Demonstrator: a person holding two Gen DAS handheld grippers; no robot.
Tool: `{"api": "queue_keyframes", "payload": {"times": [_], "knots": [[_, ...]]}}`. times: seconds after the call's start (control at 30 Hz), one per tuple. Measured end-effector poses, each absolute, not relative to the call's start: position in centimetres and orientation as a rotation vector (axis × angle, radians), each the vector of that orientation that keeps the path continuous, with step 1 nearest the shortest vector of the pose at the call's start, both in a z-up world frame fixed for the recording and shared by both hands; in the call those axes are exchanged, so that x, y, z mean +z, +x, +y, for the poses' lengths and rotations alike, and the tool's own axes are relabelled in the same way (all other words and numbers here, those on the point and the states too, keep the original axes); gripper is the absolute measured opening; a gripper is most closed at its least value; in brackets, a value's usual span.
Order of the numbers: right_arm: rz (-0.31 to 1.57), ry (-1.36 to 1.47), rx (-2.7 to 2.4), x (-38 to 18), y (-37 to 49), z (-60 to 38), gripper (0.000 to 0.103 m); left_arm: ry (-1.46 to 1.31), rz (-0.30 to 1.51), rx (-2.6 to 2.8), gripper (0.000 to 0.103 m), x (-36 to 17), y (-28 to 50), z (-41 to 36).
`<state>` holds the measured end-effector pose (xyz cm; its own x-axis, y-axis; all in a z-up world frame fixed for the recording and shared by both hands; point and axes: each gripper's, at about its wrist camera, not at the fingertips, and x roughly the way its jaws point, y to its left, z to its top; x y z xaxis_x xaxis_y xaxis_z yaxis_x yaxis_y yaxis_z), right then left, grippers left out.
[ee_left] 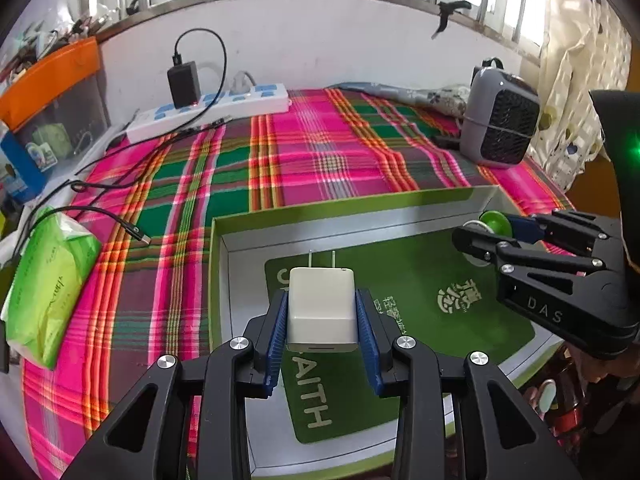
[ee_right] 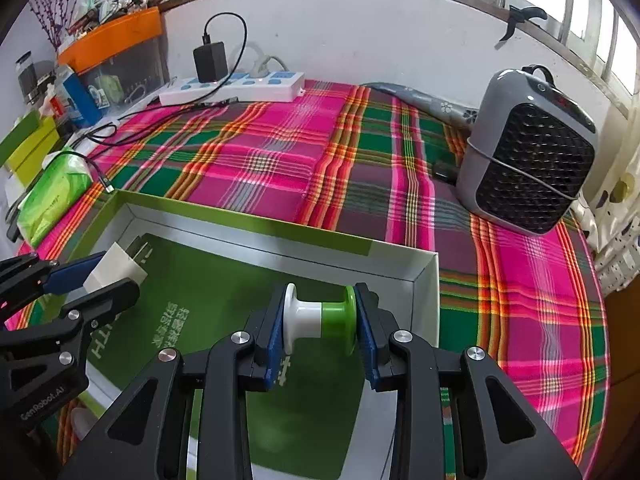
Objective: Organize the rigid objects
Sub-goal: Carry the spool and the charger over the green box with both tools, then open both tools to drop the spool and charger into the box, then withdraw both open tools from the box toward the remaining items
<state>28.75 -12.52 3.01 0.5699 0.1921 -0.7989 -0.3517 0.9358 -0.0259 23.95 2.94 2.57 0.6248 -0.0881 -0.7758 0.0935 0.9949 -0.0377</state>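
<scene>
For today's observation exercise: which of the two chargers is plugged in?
The black charger, standing in the power strip. The white charger is unplugged, prongs bare, clamped in the left gripper.

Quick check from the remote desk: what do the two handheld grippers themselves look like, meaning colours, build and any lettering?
Both match. The left gripper and right gripper have black angular frames with triangular cut-outs, silver round bolt heads at the joints, and ribbed blue finger pads. The right one's body reads "DAS" in pale letters and shows a green light; the left one's side reads "GenRobot.AI". No cables or sleeves are visible.
</scene>
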Motion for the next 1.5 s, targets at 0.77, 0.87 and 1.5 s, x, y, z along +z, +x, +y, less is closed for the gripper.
{"api": "queue_keyframes", "payload": {"times": [0.77,0.87,1.5], "knots": [[0.945,-0.197,0.318,2.0,29.8,-12.3,0.034,0.035,0.920,-0.089,0.032,1.2,24.6,2.8],[0.941,-0.190,0.322,2.1,29.8,-12.3,0.046,0.046,0.921,-0.085,0.032,1.2,24.6,2.6],[0.879,-0.139,0.327,4.2,27.9,-12.9,0.051,0.009,0.875,-0.087,0.039,3.3,22.6,3.1]]}}
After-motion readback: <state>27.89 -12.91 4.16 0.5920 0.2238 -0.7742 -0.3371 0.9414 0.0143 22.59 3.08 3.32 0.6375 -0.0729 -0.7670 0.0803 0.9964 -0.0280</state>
